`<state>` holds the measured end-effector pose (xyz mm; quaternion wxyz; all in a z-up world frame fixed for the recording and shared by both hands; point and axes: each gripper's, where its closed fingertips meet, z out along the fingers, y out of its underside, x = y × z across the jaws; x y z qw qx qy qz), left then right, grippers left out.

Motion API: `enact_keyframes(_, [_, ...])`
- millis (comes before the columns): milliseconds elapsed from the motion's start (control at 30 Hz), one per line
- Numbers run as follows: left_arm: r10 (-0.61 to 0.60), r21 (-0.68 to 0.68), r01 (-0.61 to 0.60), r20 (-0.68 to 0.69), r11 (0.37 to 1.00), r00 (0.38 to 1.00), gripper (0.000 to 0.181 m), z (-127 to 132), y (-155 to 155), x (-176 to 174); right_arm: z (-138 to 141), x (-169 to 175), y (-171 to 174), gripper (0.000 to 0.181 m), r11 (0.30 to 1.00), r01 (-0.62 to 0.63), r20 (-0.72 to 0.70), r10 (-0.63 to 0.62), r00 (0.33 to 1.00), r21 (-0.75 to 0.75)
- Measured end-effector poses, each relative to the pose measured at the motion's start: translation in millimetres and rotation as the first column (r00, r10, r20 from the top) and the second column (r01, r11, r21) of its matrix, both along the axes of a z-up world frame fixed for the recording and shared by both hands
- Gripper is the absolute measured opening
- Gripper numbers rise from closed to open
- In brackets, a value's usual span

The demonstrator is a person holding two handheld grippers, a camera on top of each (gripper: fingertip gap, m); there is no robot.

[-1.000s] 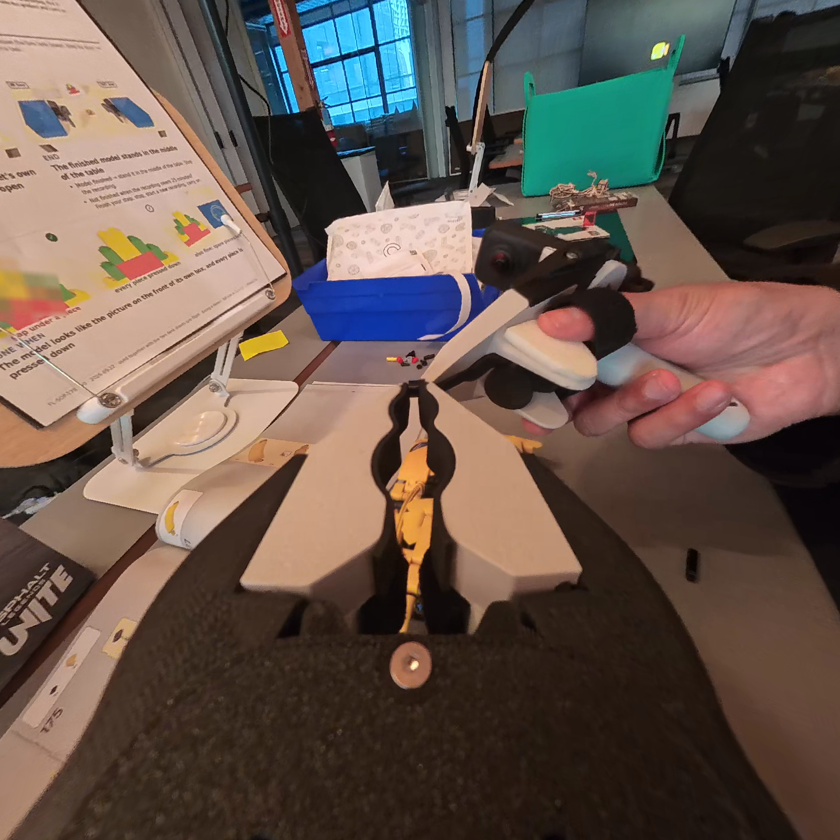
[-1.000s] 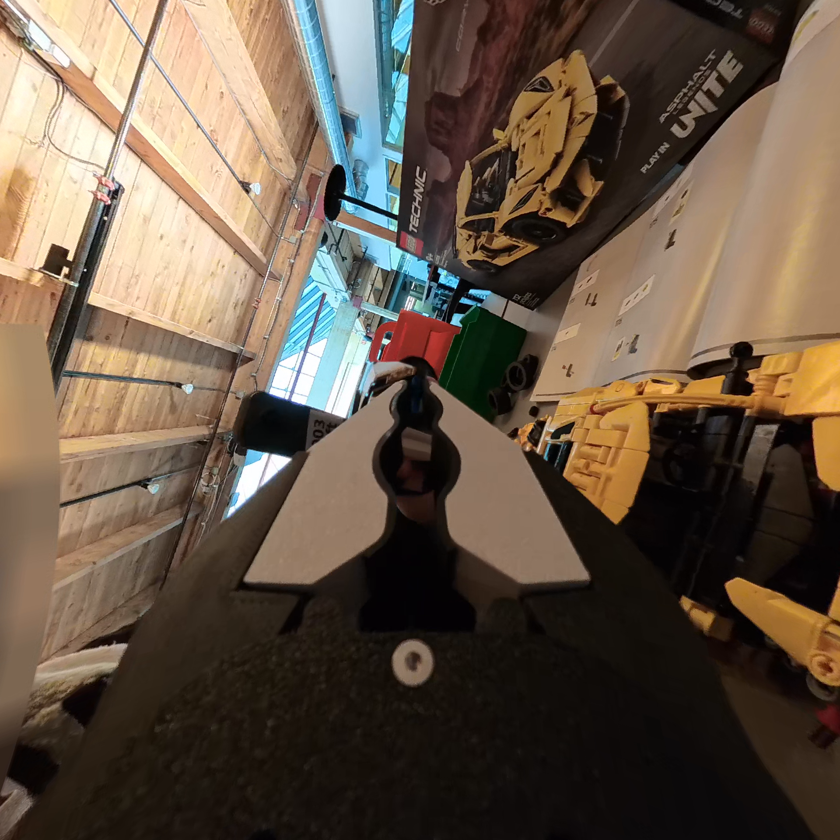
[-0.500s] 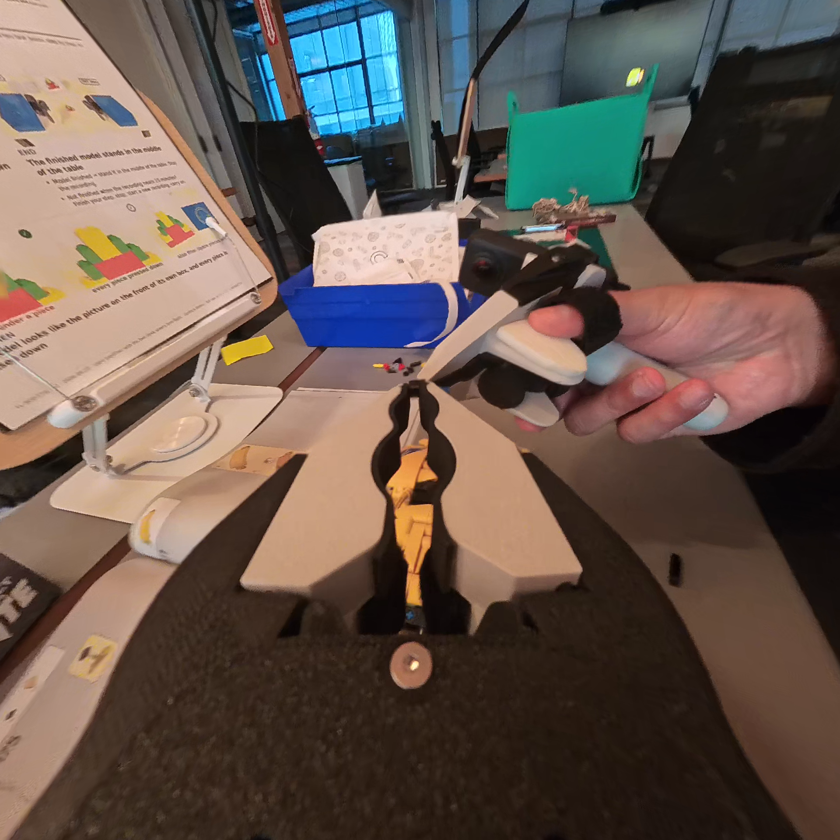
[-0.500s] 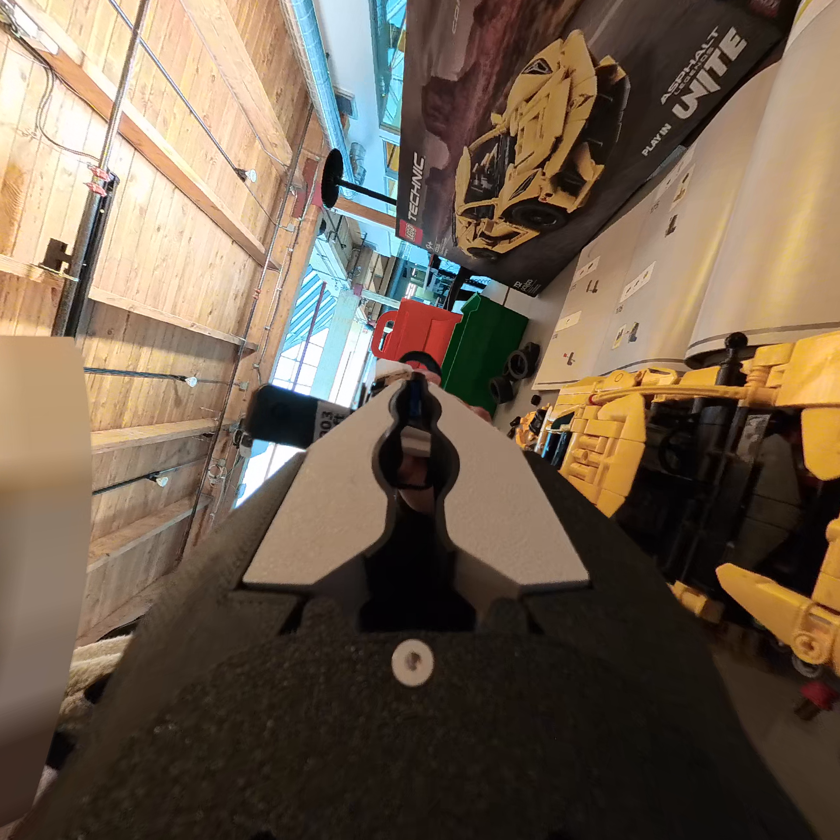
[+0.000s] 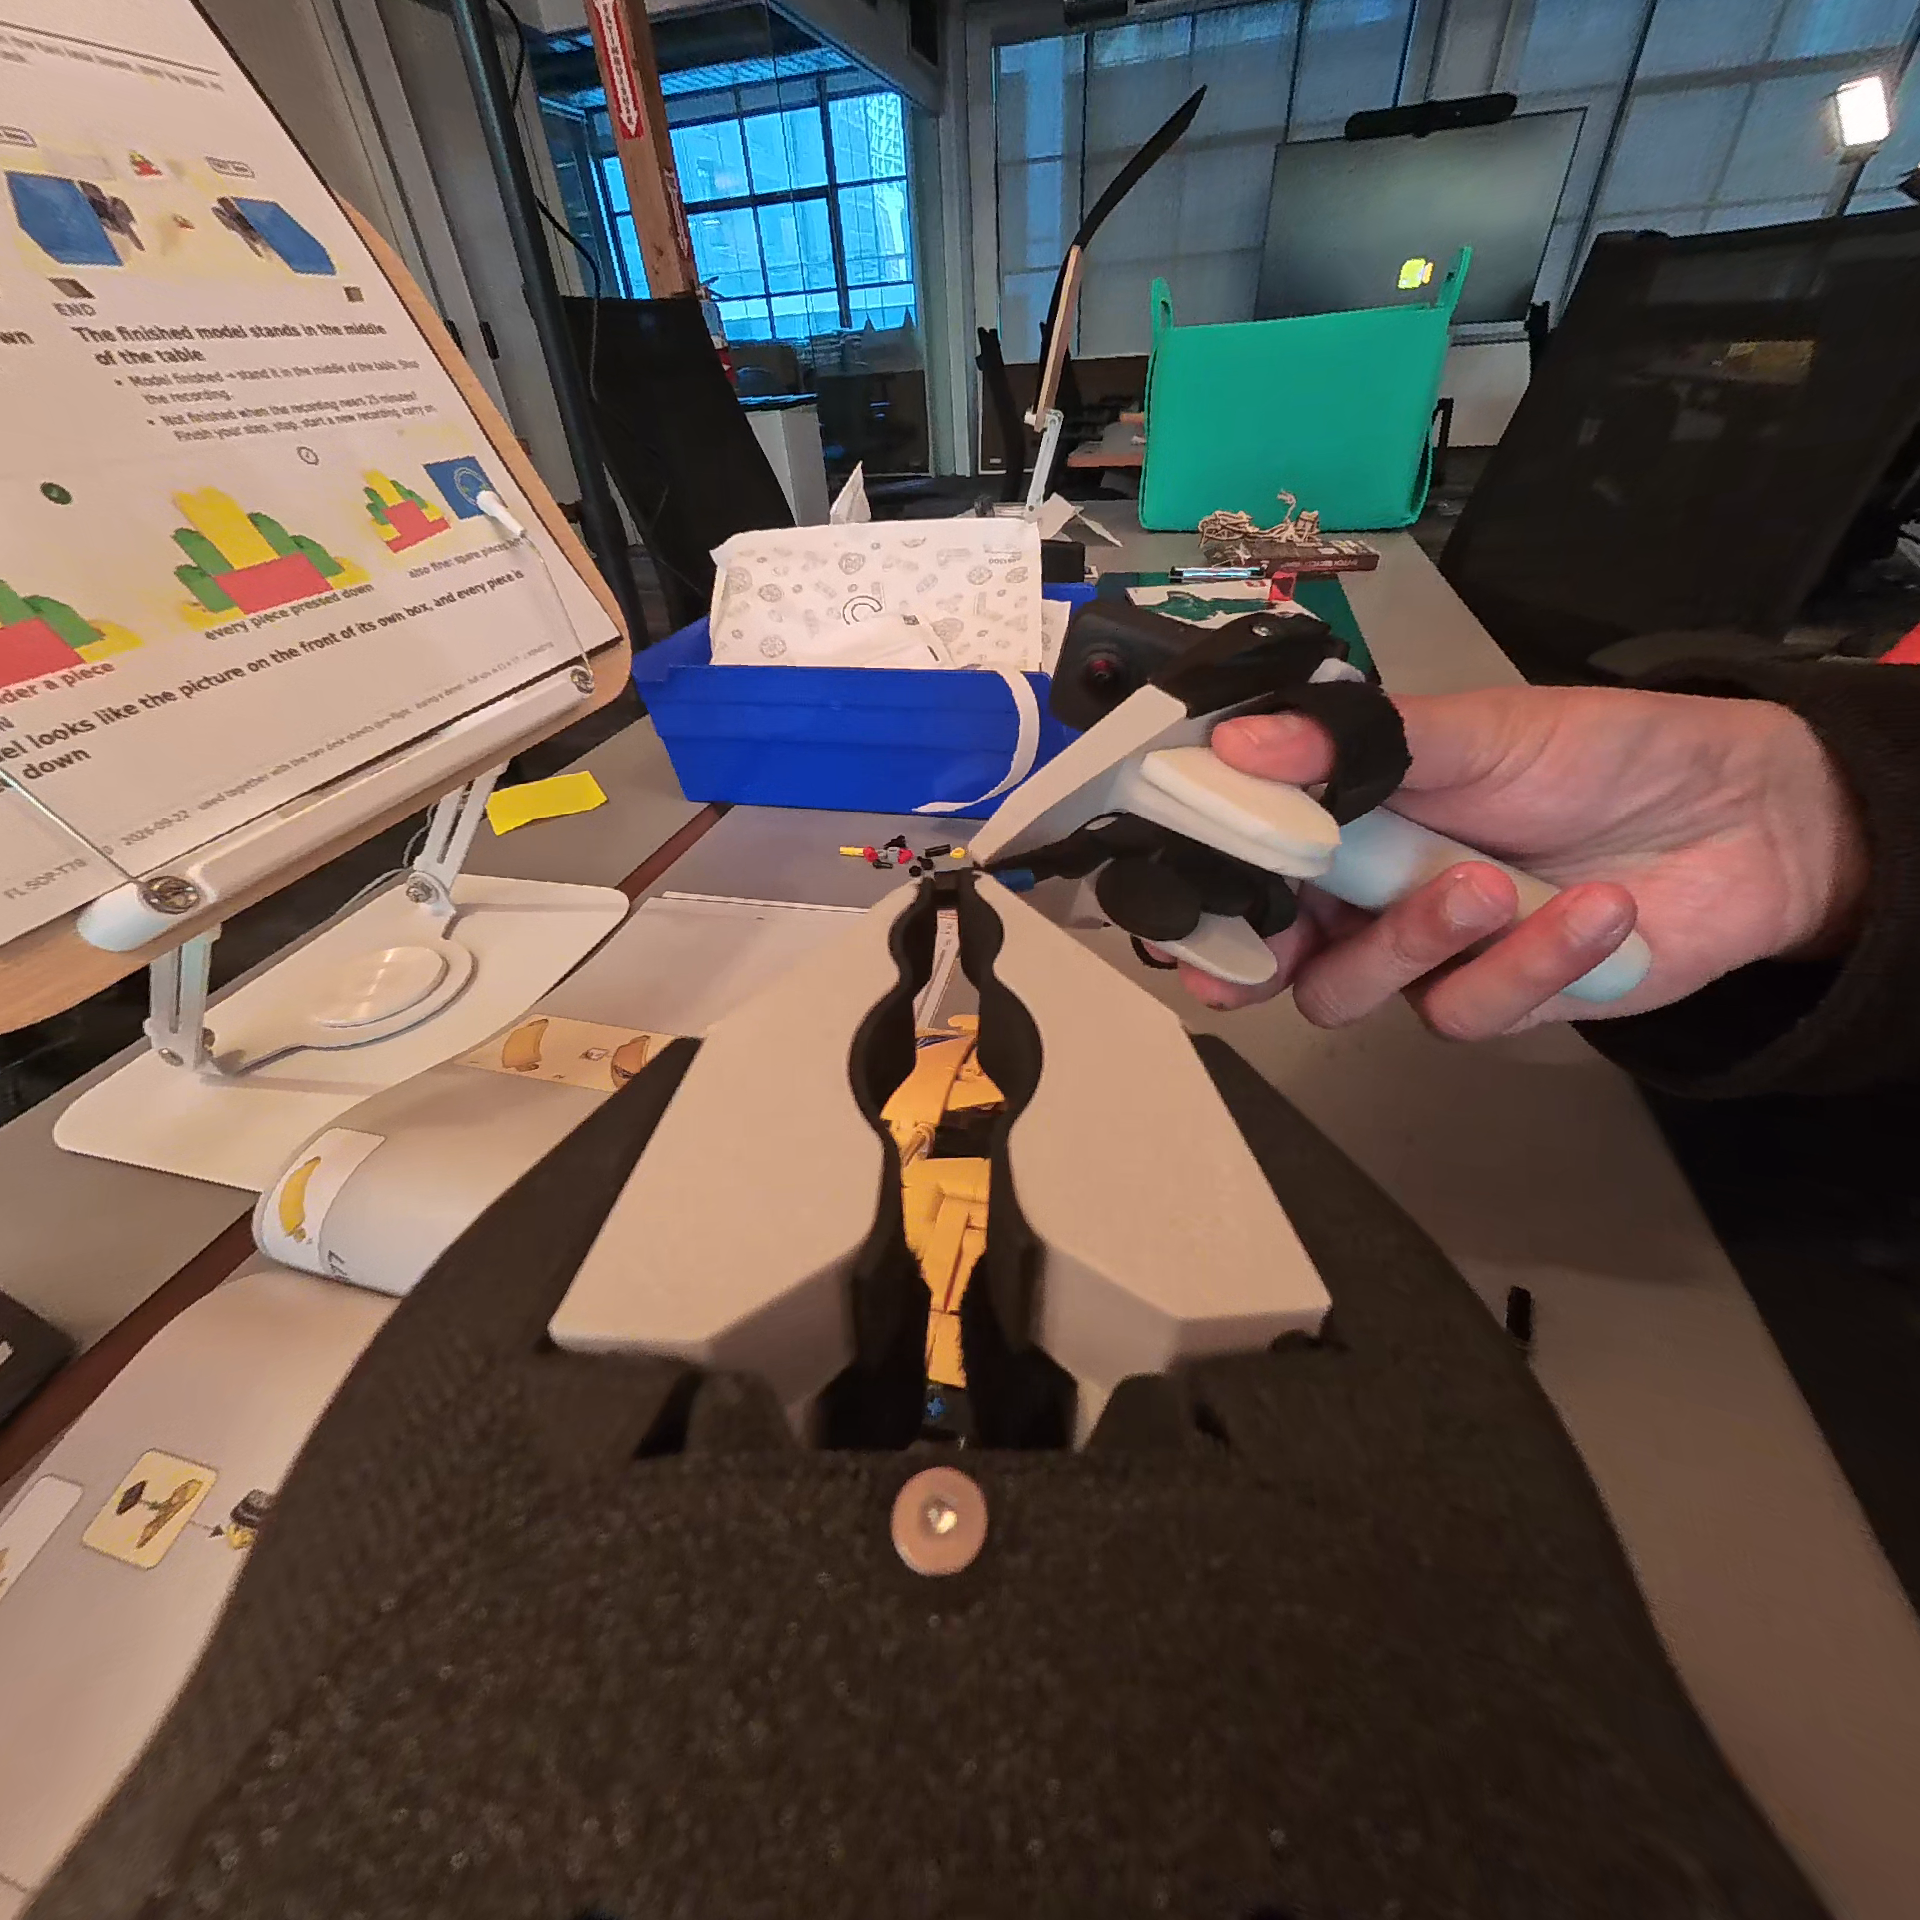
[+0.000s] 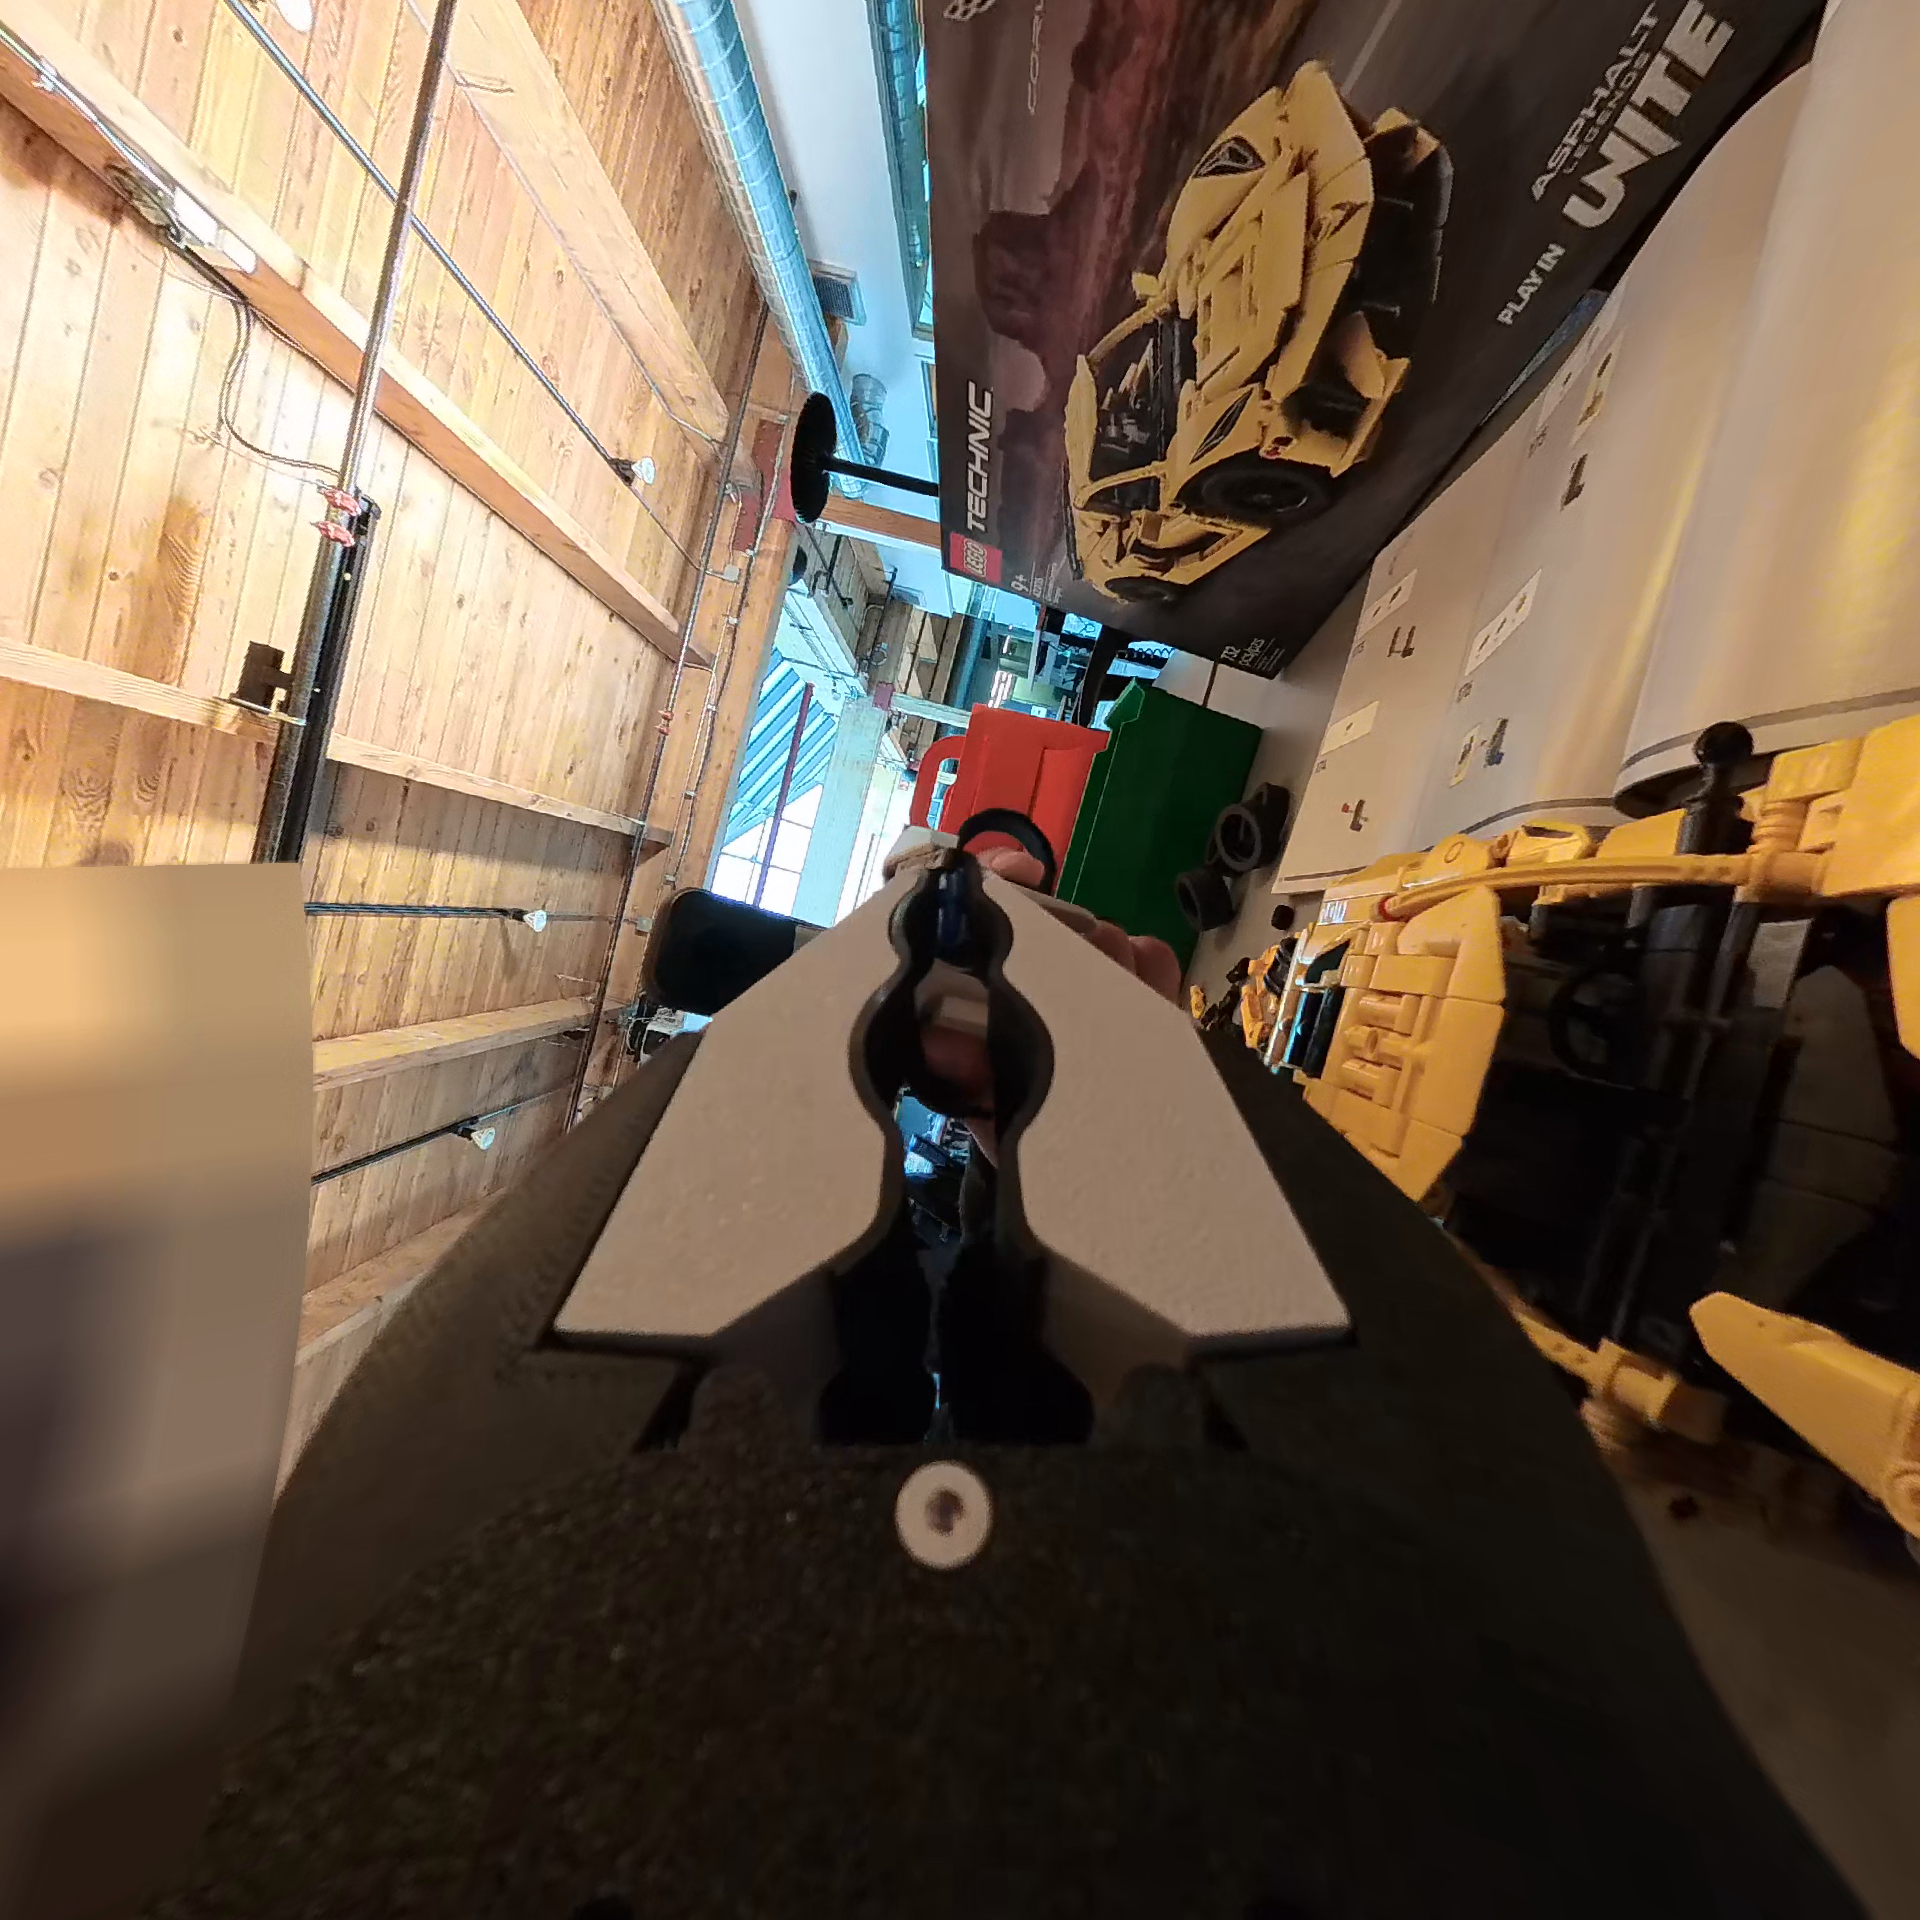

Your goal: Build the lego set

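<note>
The yellow and black car model (image 6: 1475, 1049) lies on the grey table (image 5: 1455, 1195), left gripper (image 5: 943, 894) clamped on it. The right gripper (image 6: 951, 904), tilted sideways, pinches a small blue piece (image 6: 948, 902). Behind sits a blue bin (image 5: 842, 727) holding white bags (image 5: 873, 608), beside an instruction stand (image 5: 260, 499).

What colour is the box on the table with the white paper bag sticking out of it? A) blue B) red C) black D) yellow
A: in the left wrist view the bin that holds the white paper bag on the table is bright blue.
</note>
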<state>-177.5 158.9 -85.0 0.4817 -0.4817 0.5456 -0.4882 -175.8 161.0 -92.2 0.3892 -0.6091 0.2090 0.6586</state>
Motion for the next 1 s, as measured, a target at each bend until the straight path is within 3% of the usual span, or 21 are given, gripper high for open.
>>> enact_keyframes(167, [0.005,0.000,-0.005,-0.007,1.000,1.000,0.003,-1.4,1.5,-0.7,-1.9,-1.9,-4.0,0.003,1.000,-0.017,0.043,0.017,0.999,0.004])
enact_keyframes(267, [0.020,-0.004,-0.020,-0.008,1.000,1.000,0.003,-1.2,6.0,-4.8,-18.7,-8.1,-24.1,0.003,0.995,-0.098,0.293,0.094,0.952,-0.001])
enact_keyframes(300, [0.025,-0.007,-0.025,-0.005,1.000,1.000,0.003,-0.4,7.7,-6.7,-31.2,-11.0,-37.1,0.003,0.988,-0.154,0.444,0.141,0.885,-0.006])
enact_keyframes(333, [0.030,-0.010,-0.030,0.001,0.999,1.000,0.003,1.1,9.4,-8.6,-47.8,-13.6,-53.6,0.003,0.973,-0.229,0.604,0.193,0.773,-0.019])
enact_keyframes(400, [0.031,-0.024,-0.030,0.016,0.999,0.999,0.003,4.3,11.1,-11.0,-91.5,-9.0,-87.5,0.003,0.930,-0.361,0.871,0.232,0.432,-0.068])
enact_keyframes(433, [0.029,-0.031,-0.028,0.021,0.999,0.999,0.003,5.1,11.3,-11.3,-111.7,-6.8,-104.1,0.003,0.894,-0.441,0.943,0.210,0.258,-0.078])
enact_keyframes(467, [0.028,-0.034,-0.027,0.023,0.999,0.999,0.003,4.9,11.3,-11.1,-128.0,-3.6,-116.9,0.003,0.868,-0.488,0.977,0.175,0.125,-0.093])
enact_keyframes(533, [0.028,-0.029,-0.027,0.011,0.999,1.000,0.003,1.8,10.8,-9.9,-143.0,1.1,-129.6,0.003,0.842,-0.532,0.995,0.097,-0.022,-0.094])
enact_keyframes(633, [0.028,-0.024,-0.028,-0.001,0.999,1.000,0.003,-1.4,9.9,-8.5,-150.4,6.8,-132.1,0.003,0.831,-0.552,0.995,0.017,-0.095,-0.067])
enact_keyframes(800, [0.028,-0.024,-0.028,-0.004,0.999,1.000,0.003,-2.3,10.3,-8.8,-160.3,6.1,-138.8,0.006,0.803,-0.591,0.997,0.048,-0.064,-0.077])
enact_keyframes(1000, [0.018,-0.031,-0.018,-0.012,0.999,1.000,0.003,-5.4,9.3,-6.9,-164.4,8.9,-141.3,0.007,0.803,-0.593,0.996,0.022,-0.083,-0.068])
